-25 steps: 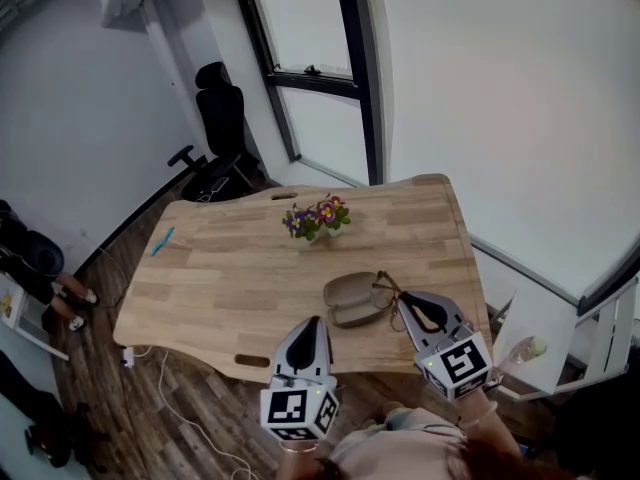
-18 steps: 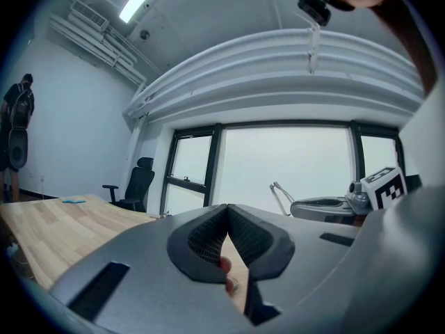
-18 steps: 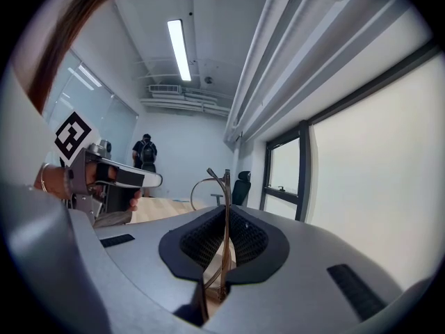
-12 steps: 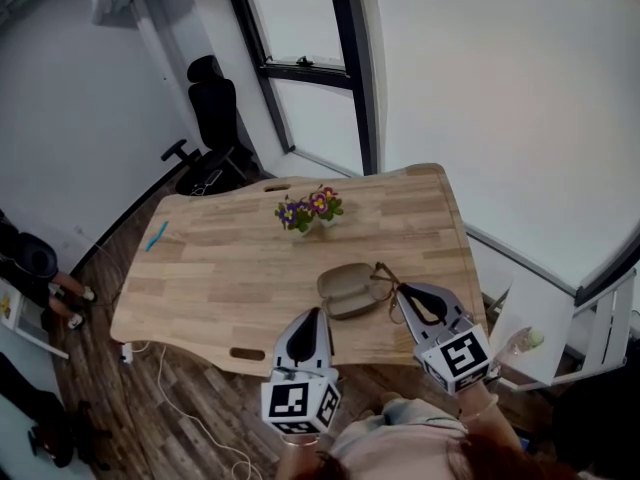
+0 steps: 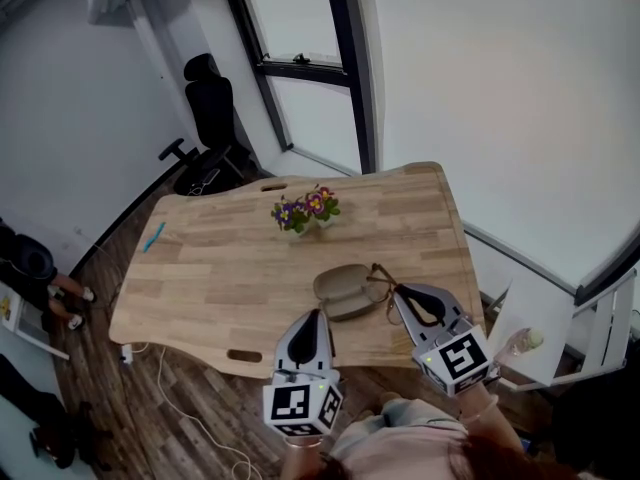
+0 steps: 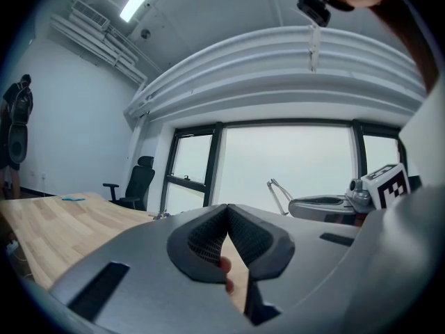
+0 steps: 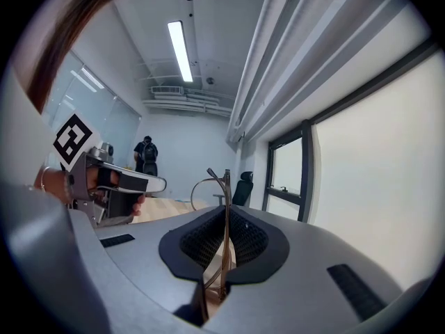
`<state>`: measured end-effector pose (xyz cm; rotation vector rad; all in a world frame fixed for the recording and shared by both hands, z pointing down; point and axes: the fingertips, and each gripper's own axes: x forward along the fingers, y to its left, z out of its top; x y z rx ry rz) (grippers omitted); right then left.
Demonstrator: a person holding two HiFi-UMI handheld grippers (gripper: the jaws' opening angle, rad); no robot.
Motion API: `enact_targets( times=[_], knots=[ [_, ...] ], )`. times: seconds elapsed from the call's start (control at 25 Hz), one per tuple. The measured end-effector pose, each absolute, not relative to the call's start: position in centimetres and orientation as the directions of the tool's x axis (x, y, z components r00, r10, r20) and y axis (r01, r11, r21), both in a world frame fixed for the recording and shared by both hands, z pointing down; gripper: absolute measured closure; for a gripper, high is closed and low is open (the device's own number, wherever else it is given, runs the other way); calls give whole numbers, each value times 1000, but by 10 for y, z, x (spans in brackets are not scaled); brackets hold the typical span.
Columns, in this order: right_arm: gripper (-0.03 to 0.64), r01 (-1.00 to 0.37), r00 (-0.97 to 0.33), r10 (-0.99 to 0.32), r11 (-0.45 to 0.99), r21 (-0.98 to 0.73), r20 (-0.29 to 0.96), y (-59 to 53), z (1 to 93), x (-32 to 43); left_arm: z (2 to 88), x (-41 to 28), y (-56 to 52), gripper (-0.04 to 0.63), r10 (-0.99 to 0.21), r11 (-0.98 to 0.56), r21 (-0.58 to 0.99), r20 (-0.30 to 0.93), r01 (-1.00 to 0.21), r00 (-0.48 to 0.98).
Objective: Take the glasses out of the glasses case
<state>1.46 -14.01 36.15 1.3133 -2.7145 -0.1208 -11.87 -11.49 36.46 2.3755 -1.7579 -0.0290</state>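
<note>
One glasses [image 7: 224, 186] | pinched in right hand-held gripper [image 7: 226, 214] | glasses case [image 5: 343, 291] beside

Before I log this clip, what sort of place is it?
Probably an office or meeting room: a wooden desk, a black office chair beside a tall window, and a ceiling strip light.

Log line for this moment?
right gripper: shut on glasses | left gripper: shut, empty | glasses case: open on table
</note>
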Motion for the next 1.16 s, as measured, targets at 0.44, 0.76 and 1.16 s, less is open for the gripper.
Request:
enact_targets(
  times=[0.44,0.76,1.16],
  knots=[
    [604,-773,-621,-782,622,124,49,-144,363,22,368,-113,-115,595,-946,-285,145,118,-947,303],
    [603,-785,-609,-791,611,97,53,-145,361,24,367,-107,-117,594,-940,-302,120,127,-946,316],
    [604,-793,-600,-797,603,85,68,-144,366,27,371,-100,-118,594,-932,-318,120,145,-941,333]
  ],
)
